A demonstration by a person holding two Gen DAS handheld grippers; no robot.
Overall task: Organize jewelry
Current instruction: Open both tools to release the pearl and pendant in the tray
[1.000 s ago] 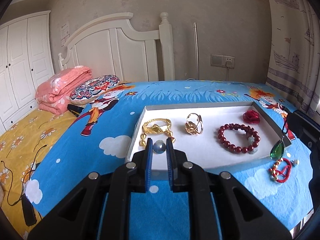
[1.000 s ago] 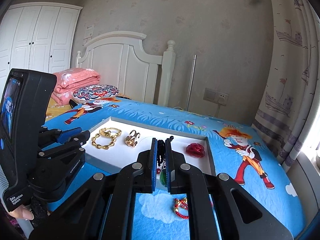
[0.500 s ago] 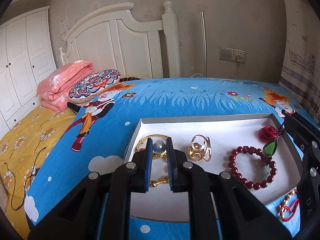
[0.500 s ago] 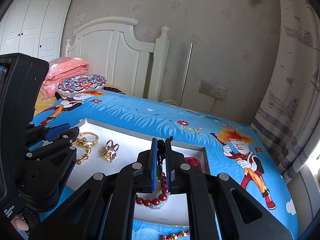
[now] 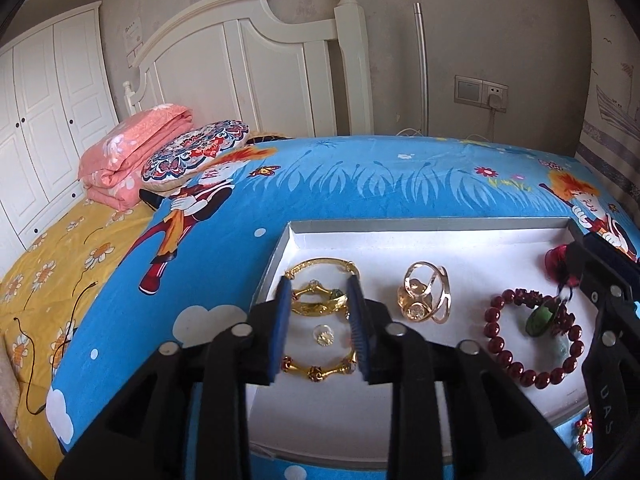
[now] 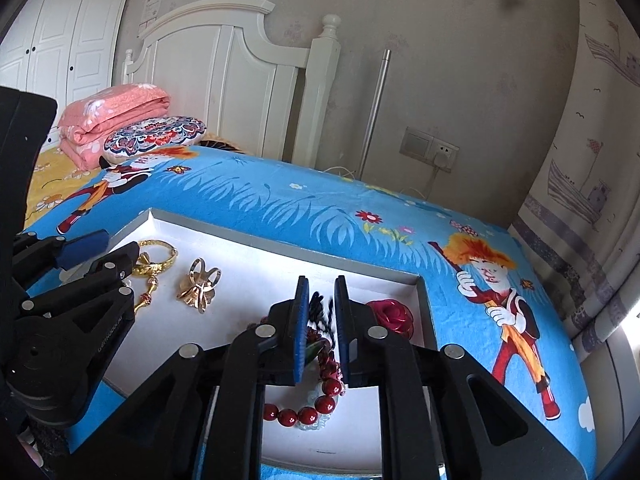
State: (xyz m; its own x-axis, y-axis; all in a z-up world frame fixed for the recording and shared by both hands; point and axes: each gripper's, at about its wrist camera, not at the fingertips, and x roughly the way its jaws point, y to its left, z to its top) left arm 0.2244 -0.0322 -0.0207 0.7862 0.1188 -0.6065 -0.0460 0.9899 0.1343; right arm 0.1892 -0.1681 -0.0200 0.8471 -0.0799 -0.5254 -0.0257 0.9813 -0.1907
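A white tray [image 5: 400, 225] with a grey rim lies on the blue bedspread. My left gripper [image 5: 318, 292] hangs over its left end, jaws opening. A small round bead [image 5: 324, 335] lies loose on the tray below them, inside the gold bracelet [image 5: 320, 304]. My right gripper [image 6: 321, 284] is over the tray's [image 6: 280, 240] right part, jaws opening. The pendant's black cord [image 6: 322, 310] runs slack between them, and the green pendant [image 6: 316, 350] rests on the red bead bracelet [image 6: 316, 404]. A gold ring [image 5: 424, 298] and a red rose [image 6: 390, 314] also lie in the tray.
A red string bracelet [image 5: 584, 436] lies on the bedspread outside the tray's near right corner. A patterned cushion [image 5: 196, 156] and a folded pink blanket [image 5: 128, 160] sit by the white headboard [image 5: 256, 60]. A curtain [image 6: 580, 160] hangs on the right.
Both grippers moved forward over the tray and their jaws parted. The bead left the left jaws and lies on the tray. The green pendant sank onto the red bead bracelet.
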